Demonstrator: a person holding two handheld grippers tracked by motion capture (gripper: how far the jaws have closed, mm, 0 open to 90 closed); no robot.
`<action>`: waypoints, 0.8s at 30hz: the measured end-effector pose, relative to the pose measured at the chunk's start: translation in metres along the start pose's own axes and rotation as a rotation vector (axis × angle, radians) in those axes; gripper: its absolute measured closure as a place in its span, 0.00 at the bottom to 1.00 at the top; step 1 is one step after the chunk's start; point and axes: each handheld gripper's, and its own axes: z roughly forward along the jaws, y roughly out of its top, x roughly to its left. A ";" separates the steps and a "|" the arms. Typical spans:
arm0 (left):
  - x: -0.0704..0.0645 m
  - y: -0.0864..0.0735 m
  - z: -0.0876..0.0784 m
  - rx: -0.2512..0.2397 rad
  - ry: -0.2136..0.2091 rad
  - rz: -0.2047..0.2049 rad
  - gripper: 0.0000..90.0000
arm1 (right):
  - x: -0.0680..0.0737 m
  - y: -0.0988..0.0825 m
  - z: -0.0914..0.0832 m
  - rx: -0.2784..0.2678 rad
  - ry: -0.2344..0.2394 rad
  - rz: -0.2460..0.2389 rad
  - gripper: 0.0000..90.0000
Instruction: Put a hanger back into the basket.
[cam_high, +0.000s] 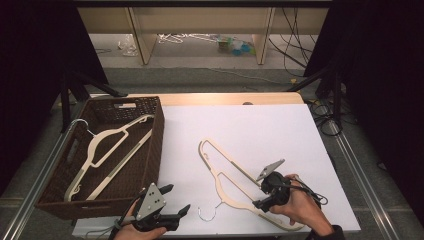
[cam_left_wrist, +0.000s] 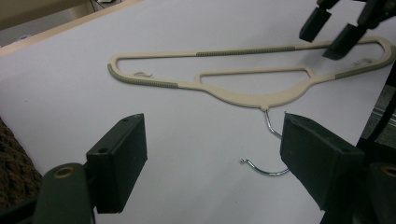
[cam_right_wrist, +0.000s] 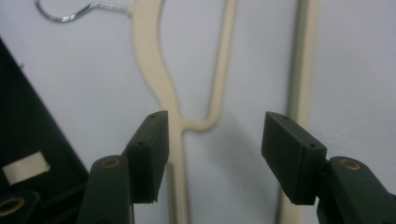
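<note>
A cream hanger (cam_high: 223, 180) with a metal hook (cam_high: 207, 215) lies flat on the white table top, also seen in the left gripper view (cam_left_wrist: 252, 96). My right gripper (cam_high: 261, 195) hovers over its right half, jaws open. In the right gripper view (cam_right_wrist: 212, 140) the hanger's bars (cam_right_wrist: 154, 70) run beneath and between the jaws, and the pads press on nothing. My left gripper (cam_high: 177, 198) rests near the table's front edge beside the basket, open and empty (cam_left_wrist: 210, 154), with the hook (cam_left_wrist: 266, 170) lying just beyond it. The right gripper's jaws (cam_left_wrist: 329, 35) show at the top right of that view.
A brown wicker basket (cam_high: 160, 135) stands at the table's left and holds a second cream hanger (cam_high: 107, 150). The white sheet (cam_high: 260, 125) stretches behind the hanger. Cables and stand legs lie on the floor past the table's far edge.
</note>
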 end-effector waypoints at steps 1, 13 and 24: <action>0.001 0.000 0.000 0.005 0.007 0.014 0.25 | 0.004 -0.004 0.001 0.014 0.003 -0.010 0.47; -0.001 -0.001 0.001 0.010 -0.002 0.008 0.25 | 0.024 -0.015 0.015 0.113 0.022 -0.098 0.64; 0.000 0.000 0.002 0.017 0.003 0.027 0.25 | 0.030 -0.005 0.020 0.195 -0.029 -0.122 0.72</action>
